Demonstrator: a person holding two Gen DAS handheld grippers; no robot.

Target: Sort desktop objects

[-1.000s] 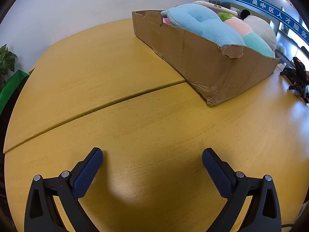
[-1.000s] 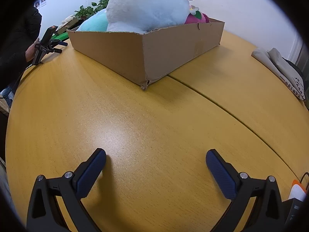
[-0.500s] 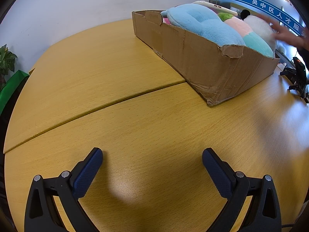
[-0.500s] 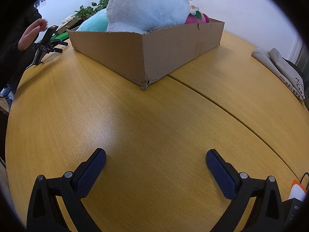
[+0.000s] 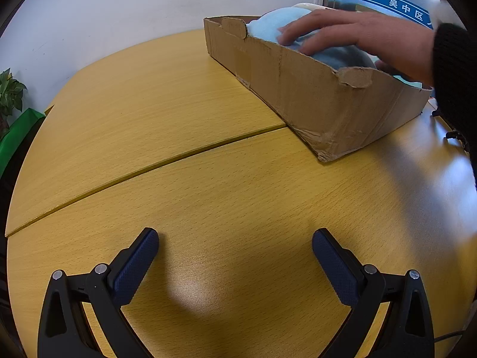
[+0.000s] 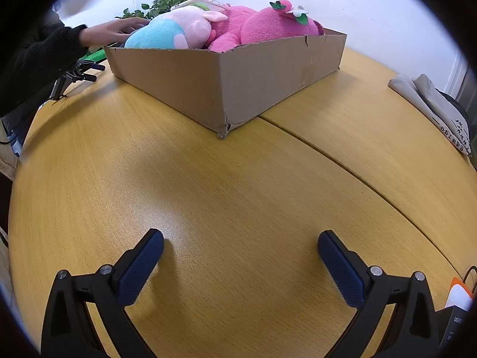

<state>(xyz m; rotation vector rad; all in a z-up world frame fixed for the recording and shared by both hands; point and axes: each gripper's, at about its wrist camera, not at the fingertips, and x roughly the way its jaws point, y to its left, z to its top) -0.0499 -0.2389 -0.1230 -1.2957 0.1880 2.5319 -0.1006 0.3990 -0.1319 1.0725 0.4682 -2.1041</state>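
Note:
A shallow cardboard box (image 5: 322, 95) (image 6: 238, 71) full of plush toys sits on the yellow wooden table (image 5: 179, 185). A person's hand (image 5: 351, 35) in a black sleeve presses on a light blue plush (image 5: 268, 25) inside it. The right wrist view shows a pink plush (image 6: 268, 26) and a blue-and-pink plush (image 6: 167, 34) in the box, with the hand (image 6: 116, 31) reaching from the left. My left gripper (image 5: 235, 264) rests low over bare table, open with nothing between its fingers. My right gripper (image 6: 241, 265) is likewise open over bare table.
A seam crosses the table in front of the box. A potted plant (image 5: 9, 95) stands at the left edge. A black gripper device (image 6: 74, 74) lies beside the box. Folded cloth bags (image 6: 432, 104) lie at the right; an orange-white object (image 6: 459, 295) sits near my right gripper.
A hand has reached into the box and now rests on the blue plush. The large white plush seen earlier in the right wrist view is gone from the box. Both grippers stayed still.

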